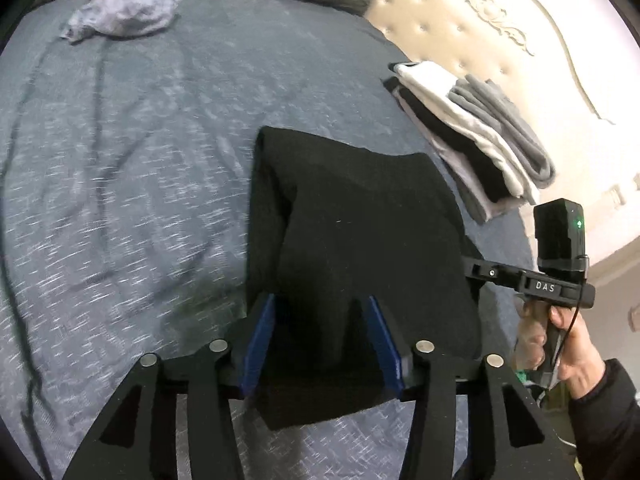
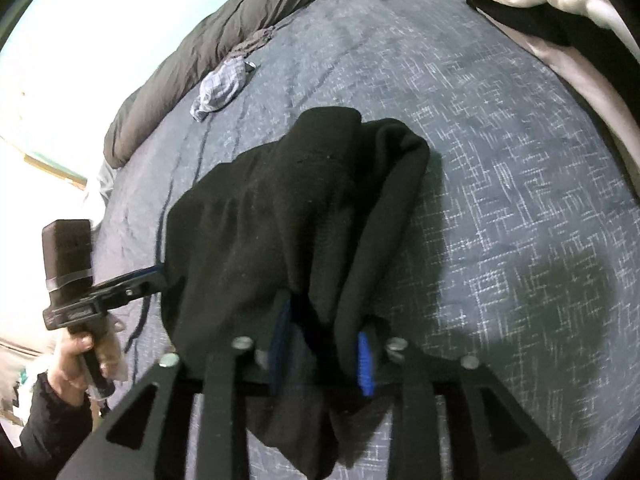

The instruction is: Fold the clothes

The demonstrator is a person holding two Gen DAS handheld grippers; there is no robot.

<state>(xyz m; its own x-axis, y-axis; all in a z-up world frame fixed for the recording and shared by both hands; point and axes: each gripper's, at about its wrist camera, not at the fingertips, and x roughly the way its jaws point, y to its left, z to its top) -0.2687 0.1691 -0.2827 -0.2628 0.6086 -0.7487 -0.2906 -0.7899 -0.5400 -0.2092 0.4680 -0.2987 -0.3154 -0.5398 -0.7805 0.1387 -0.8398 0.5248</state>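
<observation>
Nearest the lens in the left wrist view, the left gripper [image 1: 322,332] stands about half open, blue pads [image 1: 260,344] set apart w/ the near edge of a folded black garment [image 1: 352,240] lying between them — cloth looks slack there, pads not pinching it. In the right wrist view the right gripper [image 2: 324,344] straddles the same black garment [image 2: 288,216]; its blue fingers [image 2: 365,364] are narrowly parted and fabric bunches up thick between and over them. Whether the pads press the cloth can't be told.

The garment lies on a grey-blue flecked bedspread [image 1: 140,200], flat and squared on the left side, humped and creased toward the right gripper. At the right edge of the left view, a hand [image 1: 568,348] in a dark sleeve holds the other gripper's handle; a hand [image 2: 76,364] shows likewise at lower left of the right view.

Farther back, just beyond the garment — a stack of folded clothes [image 1: 472,136] in white, black and grey, near a cream tufted headboard [image 1: 500,32]. At the far side, a crumpled pale checked cloth [image 1: 124,12] lies apart, beside a rolled dark duvet [image 2: 208,52].
</observation>
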